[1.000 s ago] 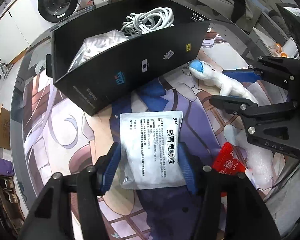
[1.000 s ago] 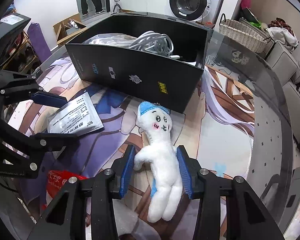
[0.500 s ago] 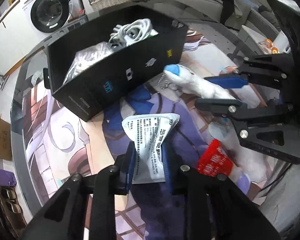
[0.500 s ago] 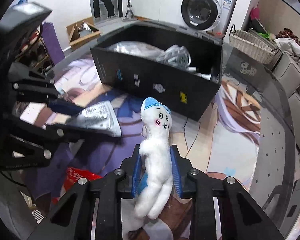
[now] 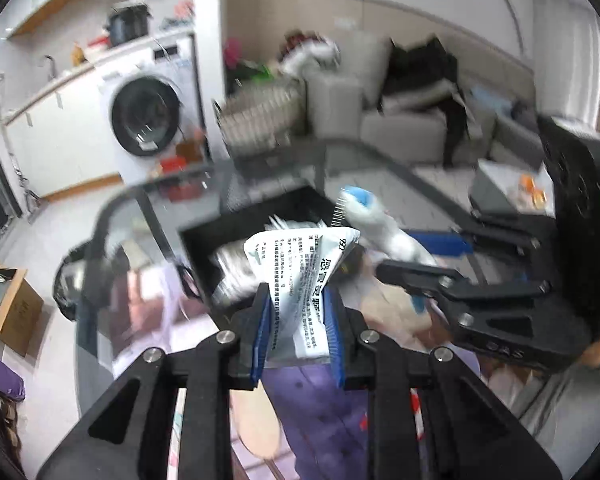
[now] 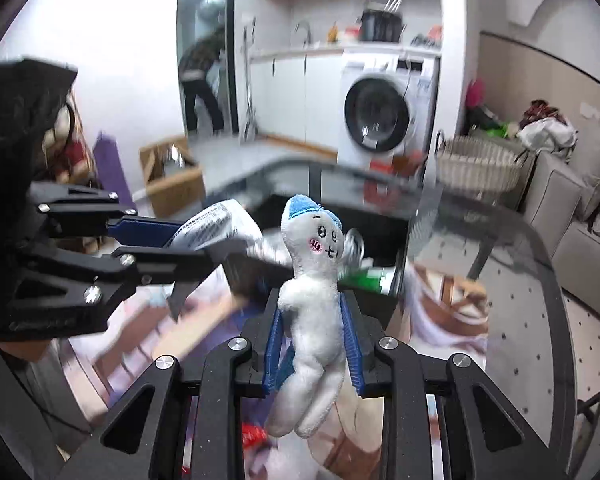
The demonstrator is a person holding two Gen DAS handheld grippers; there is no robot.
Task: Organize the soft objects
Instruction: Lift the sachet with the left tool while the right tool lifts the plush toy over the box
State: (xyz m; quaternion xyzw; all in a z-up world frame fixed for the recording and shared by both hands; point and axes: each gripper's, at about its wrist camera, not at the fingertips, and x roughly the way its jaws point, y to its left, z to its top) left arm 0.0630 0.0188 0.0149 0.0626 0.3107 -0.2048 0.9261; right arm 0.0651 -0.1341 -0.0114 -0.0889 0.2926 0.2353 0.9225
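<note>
Left tongs (image 5: 298,332): clamped on the white sachet (image 5: 300,276), which stands up crumpled between the blue pads, printed side showing.
Right tongs (image 6: 311,336): clamped on the white plush doll (image 6: 314,300) at its waist; head with blue cap up, legs hanging below the pads.
Sachet position: lifted off the bench, in front of the black box (image 5: 224,244) at 12 o'clock in the left view.
Doll position: lifted too; in the left view it shows at 2 o'clock, just beside the sachet.
Bench (image 6: 480,240): glass-edged, covered by a printed mat (image 5: 312,408); a red packet (image 6: 254,436) lies low near the right tongs.
In the way: each tool crosses the other's view.
Box contents: blurred, pale wrapping only.
Far: washing machine (image 6: 380,112), wicker basket (image 6: 476,168), grey sofa (image 5: 400,124), cardboard box (image 6: 172,172).
</note>
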